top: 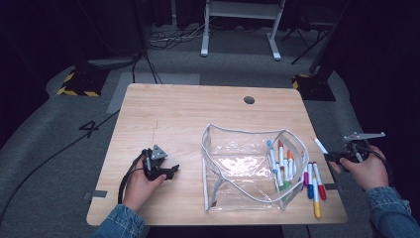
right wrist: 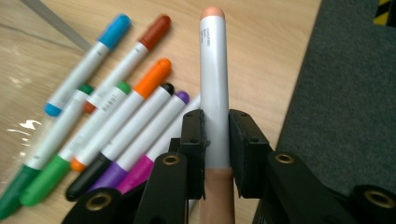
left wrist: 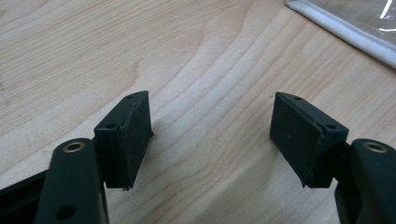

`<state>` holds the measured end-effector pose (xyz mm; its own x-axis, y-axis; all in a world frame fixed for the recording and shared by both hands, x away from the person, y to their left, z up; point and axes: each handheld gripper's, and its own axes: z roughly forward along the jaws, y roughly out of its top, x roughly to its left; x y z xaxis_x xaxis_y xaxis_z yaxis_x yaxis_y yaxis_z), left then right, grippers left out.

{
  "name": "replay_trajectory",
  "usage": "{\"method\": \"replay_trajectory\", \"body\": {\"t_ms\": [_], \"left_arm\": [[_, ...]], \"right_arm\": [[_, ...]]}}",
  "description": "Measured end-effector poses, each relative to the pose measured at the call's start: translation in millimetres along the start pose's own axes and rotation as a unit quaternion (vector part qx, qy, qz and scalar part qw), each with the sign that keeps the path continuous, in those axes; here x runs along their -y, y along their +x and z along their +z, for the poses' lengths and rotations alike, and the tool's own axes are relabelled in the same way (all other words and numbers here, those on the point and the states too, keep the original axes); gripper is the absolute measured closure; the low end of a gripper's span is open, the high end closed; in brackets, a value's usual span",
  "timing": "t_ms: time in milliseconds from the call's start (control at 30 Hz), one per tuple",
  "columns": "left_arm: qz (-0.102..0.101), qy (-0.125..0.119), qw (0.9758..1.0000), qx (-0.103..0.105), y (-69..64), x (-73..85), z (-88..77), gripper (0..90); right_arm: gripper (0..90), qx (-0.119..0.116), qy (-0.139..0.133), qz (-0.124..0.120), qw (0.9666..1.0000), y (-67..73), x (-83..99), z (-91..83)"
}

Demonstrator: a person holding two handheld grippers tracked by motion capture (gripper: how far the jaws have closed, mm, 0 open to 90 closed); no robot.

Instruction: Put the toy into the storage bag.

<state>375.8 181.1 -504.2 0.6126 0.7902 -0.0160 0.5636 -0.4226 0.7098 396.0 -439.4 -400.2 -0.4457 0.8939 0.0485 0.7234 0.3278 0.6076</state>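
**Reader:** What is the right-hand tool doing with the pen?

**Describer:** The right gripper [right wrist: 215, 135] is clamping a marker [right wrist: 214, 88] with a white barrel and peach-coloured caps at both ends. The jaws are standing narrow, pressing on the barrel from both sides just above the near cap, so most of the marker is sticking out ahead of them. In the high view, the right gripper [top: 331, 157] is hovering off the table's right edge, with the marker [top: 321, 146] pointing back toward the clear pouch [top: 247, 166].

**Reader:** How is that marker likely to behave in the grip?

**Describer:** I am judging it light, stiff and smooth: a hard plastic tube, not fragile, but slippery and round, so it may be pivoting or sliding if squeezed loosely. Holding it nearer the middle would be steadier, yet the present end grip is leaving the far end free for feeding into the pouch.

**Reader:** And the other markers?

**Describer:** Some are lying inside the pouch at its right end; four more loose markers [top: 313, 182] are resting on the table [top: 163, 119] just beside it, below and left of the gripper.

**Reader:** The left tool?

**Describer:** The left gripper [left wrist: 212, 133] is resting low over bare wood, jaws standing wide and holding nothing, near the pouch's white edge.
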Motion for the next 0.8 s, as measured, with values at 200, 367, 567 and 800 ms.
{"method": "replay_trajectory", "body": {"t_ms": [200,367,567,800], "left_arm": [[-0.003,0.000,1.0000,0.000,-0.1,-0.1,0.2,28.6],[-0.002,0.001,1.0000,-0.001,-0.1,-0.1,0.1,28.6],[-0.002,0.001,1.0000,-0.001,-0.1,-0.1,0.2,28.4],[-0.004,0.001,1.0000,0.000,-1.0,-0.9,1.4,26.8]], "right_arm": [[76.9,-0.031,-0.025,-0.025,0.9989,14.2,-24.8,-18.5],[76.9,-0.051,-0.033,-0.048,0.9970,28.2,-41.6,-31.0],[76.9,-0.066,-0.048,-0.078,0.9936,50.1,-63.4,-47.3],[76.9,-0.091,-0.062,-0.115,0.9873,87.6,-84.4,-70.5]]}}
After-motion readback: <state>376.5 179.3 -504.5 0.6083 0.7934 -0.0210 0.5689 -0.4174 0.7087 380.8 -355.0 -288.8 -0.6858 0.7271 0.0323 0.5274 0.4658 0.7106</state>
